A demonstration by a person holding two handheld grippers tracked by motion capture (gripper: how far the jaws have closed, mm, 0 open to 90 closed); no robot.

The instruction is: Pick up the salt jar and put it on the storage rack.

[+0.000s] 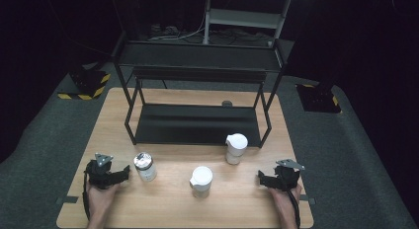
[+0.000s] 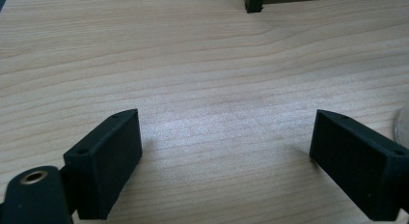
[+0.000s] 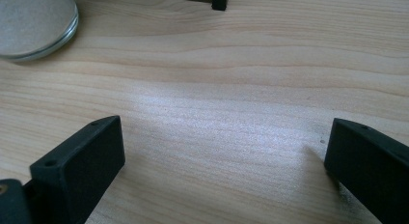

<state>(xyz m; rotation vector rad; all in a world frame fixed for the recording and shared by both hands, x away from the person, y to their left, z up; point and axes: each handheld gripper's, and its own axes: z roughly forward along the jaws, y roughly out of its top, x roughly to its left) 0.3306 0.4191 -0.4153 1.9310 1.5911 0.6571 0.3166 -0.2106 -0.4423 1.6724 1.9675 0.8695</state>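
We see our left tongs and right tongs both released with nothing between the jaws, resting low on the bench. Just right of the left tongs stands a silver-lidded jar, with a white-lidded jar farther right of that jar and a white jug beyond, before the black rack. No label can be read on any of them, and the gripper views cut the containers off at the frame edge.

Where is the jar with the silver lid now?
In the high view the jar stands on the table's left side, just right of the left tool.
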